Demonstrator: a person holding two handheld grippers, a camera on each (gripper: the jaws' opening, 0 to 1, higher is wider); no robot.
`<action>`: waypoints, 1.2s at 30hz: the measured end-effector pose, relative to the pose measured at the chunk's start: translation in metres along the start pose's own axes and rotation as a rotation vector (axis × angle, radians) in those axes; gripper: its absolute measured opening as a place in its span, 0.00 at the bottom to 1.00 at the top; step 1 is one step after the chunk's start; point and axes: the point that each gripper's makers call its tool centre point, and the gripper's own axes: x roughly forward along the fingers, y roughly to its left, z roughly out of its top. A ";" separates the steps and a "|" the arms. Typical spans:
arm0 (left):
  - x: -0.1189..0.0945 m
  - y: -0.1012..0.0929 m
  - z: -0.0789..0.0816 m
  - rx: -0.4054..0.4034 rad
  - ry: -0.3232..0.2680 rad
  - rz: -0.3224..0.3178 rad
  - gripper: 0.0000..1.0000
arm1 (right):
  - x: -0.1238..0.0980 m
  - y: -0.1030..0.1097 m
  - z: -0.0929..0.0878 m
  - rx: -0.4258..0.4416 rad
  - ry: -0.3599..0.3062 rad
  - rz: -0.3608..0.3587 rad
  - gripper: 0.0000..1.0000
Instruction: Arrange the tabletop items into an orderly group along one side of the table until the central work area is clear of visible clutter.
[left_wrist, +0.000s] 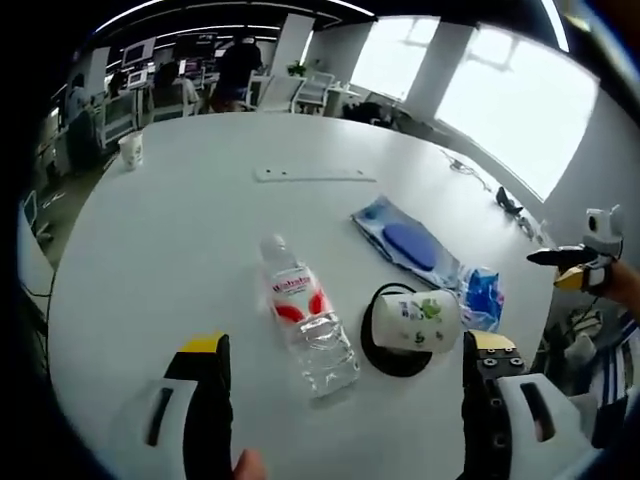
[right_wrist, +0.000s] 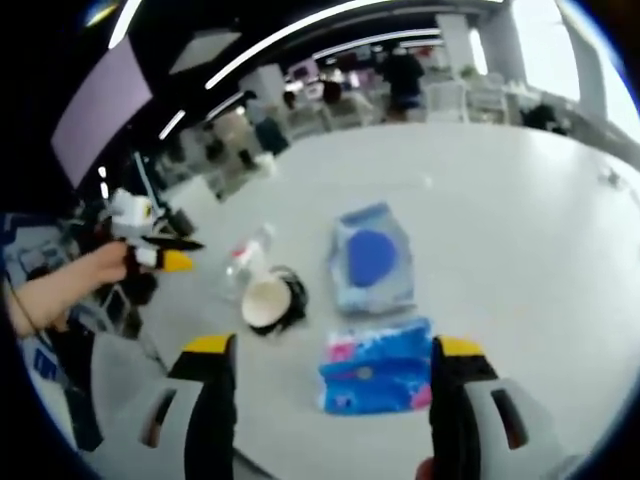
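A clear water bottle (left_wrist: 300, 320) (right_wrist: 248, 262) with a red label lies on its side on the white round table (left_wrist: 170, 250) (right_wrist: 510, 210). Beside it a white cup (left_wrist: 415, 320) (right_wrist: 265, 298) lies tipped over a black round object (left_wrist: 392, 360) (right_wrist: 294, 292). Farther right are a blue pouch (left_wrist: 410, 245) (right_wrist: 370, 258) and a small blue packet (left_wrist: 482, 295) (right_wrist: 378, 378). My left gripper (left_wrist: 346, 350) is open above the table's near edge, the bottle's base between its jaws. My right gripper (right_wrist: 332, 350) is open, the blue packet lying between its jaws; it also shows at the table's right edge (left_wrist: 585, 260).
A white paper cup (left_wrist: 131, 150) stands at the far left rim. A flat white strip (left_wrist: 312, 175) lies across the far middle, and a cable (left_wrist: 480, 175) runs along the far right. Chairs, desks and people fill the room beyond. A hand (right_wrist: 60, 285) holds the left gripper (right_wrist: 150, 250).
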 end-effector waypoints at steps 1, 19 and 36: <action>0.002 0.001 -0.001 -0.006 0.003 0.008 0.95 | 0.000 -0.001 -0.001 0.003 0.000 -0.002 0.76; 0.022 0.021 -0.005 -0.051 0.044 0.099 0.87 | -0.003 -0.016 -0.014 0.065 -0.010 -0.042 0.75; 0.037 0.030 -0.014 -0.100 0.072 0.208 0.75 | 0.003 -0.023 -0.018 0.112 -0.063 -0.057 0.71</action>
